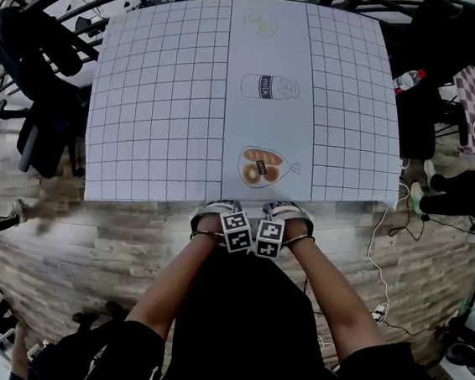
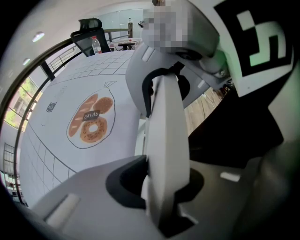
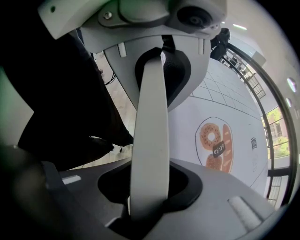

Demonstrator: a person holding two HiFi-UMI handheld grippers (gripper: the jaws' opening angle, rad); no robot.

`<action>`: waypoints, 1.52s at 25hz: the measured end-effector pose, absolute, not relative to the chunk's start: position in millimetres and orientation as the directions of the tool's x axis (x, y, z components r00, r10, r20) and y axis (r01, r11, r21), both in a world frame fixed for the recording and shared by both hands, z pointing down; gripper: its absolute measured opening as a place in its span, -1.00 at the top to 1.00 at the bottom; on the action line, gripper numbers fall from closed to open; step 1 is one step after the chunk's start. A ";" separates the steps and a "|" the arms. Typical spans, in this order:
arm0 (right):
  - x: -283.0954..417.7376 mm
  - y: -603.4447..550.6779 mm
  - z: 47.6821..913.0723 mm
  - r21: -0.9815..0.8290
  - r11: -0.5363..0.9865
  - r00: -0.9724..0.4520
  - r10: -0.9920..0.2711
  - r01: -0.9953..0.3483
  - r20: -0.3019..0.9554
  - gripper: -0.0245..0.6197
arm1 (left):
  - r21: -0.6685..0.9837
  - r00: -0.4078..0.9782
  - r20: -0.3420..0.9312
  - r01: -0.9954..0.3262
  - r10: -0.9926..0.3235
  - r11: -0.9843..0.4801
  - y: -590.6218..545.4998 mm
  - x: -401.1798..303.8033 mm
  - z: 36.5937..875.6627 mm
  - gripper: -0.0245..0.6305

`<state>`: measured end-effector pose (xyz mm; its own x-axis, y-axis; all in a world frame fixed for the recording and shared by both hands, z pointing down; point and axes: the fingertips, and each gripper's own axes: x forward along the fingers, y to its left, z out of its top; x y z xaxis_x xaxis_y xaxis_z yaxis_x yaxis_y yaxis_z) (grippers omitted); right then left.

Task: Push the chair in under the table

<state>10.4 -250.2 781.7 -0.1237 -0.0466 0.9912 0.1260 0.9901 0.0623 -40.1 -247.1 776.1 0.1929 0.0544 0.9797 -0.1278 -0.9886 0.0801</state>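
Counter (image 1: 161, 118): a white gridded cover fills the upper half of the head view. A plain centre strip carries drawings, and the bread drawing (image 1: 263, 167) lies nearest the 6 o'clock edge.
Chair (image 1: 249, 279): black, at the counter's 6 o'clock edge. It sits directly below both hand-held grippers, between the person's forearms (image 1: 169, 283). Its seat cannot be made out.
Left hand-held gripper (image 1: 216, 212): at the 6 o'clock edge, just left of centre, pointing steeply down. In its own view the white jaws are pressed together in one unbroken line, with nothing seen between them. The bread drawing lies at its 9 o'clock.
Right hand-held gripper (image 1: 290, 212): just beside the left one, pointing straight down. Its jaws are likewise pressed together with nothing between them. The bread drawing lies at its 3 o'clock.
Marker cubes (image 1: 251, 234): side by side above the chair's top.
Contact with chair: cannot tell.
Second chair (image 1: 42, 80): a black office chair at the counter's 9 o'clock, standing apart from it.
Bottle (image 1: 408, 78): at 2 o'clock, beyond the counter's edge.
Floor (image 1: 88, 245): wood planks, with a white cable (image 1: 375, 242) at 4 o'clock.
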 end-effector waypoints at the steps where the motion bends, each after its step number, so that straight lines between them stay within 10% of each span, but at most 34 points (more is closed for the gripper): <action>1: 10.0 -253.0 781.8 0.068 0.990 -0.125 -0.052 0.125 0.991 0.51 | 0.078 0.191 0.980 -0.127 0.053 -0.989 -249.6 -40.5 776.1 0.64; 38: 2.9 -272.5 759.5 0.009 0.997 -0.235 0.010 0.082 0.972 0.49 | 0.055 0.174 0.984 -0.116 0.035 -0.992 -268.3 -34.3 776.1 0.64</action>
